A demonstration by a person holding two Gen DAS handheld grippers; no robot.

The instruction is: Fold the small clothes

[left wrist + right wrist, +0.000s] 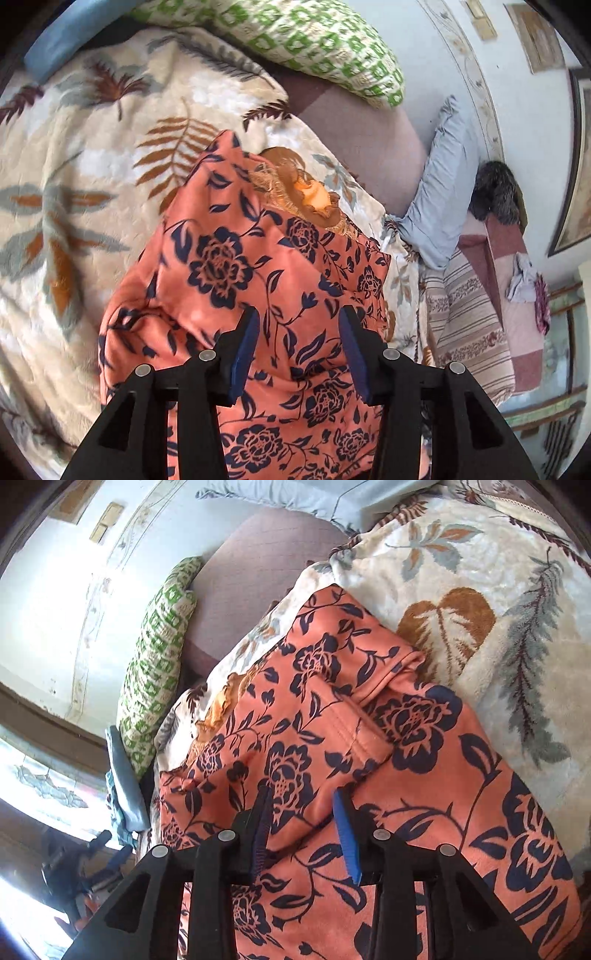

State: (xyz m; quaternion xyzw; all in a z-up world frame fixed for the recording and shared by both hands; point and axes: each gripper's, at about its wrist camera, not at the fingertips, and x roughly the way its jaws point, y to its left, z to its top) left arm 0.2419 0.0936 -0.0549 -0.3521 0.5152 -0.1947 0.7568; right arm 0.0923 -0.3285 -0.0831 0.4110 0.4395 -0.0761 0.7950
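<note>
Folding this garment well depends on where each gripper takes hold next, since neither holds anything now. Nearest in the left wrist view, the left gripper (298,314) has its jaws partly apart, the blue pads clear of the cloth and nothing pinched between them. Under it lies the orange top (236,280) with the dark blue flower print, bunched and partly doubled over on the leaf-patterned blanket (66,177). In the right wrist view, the right gripper (301,794) stands a little narrower, also part open, its pads hovering over the same top with no cloth caught.

My judgement is that a fold has just been laid and the next grasp should be chosen with care. A sleeve (373,686) lies folded across the body, its hemmed cuff toward the blanket; that layer should stay flat. Pinch only the outer edge, through all layers at once, one gripper at each end of the same edge, so the cloth lifts evenly and does not twist. Carry it low and lay it down before letting go.

Further off, the neckline with its tan trim (314,199) marks the top end. Beyond that sit the green patterned pillow (314,44) and a pale blue pillow (439,184), well clear of the work.
</note>
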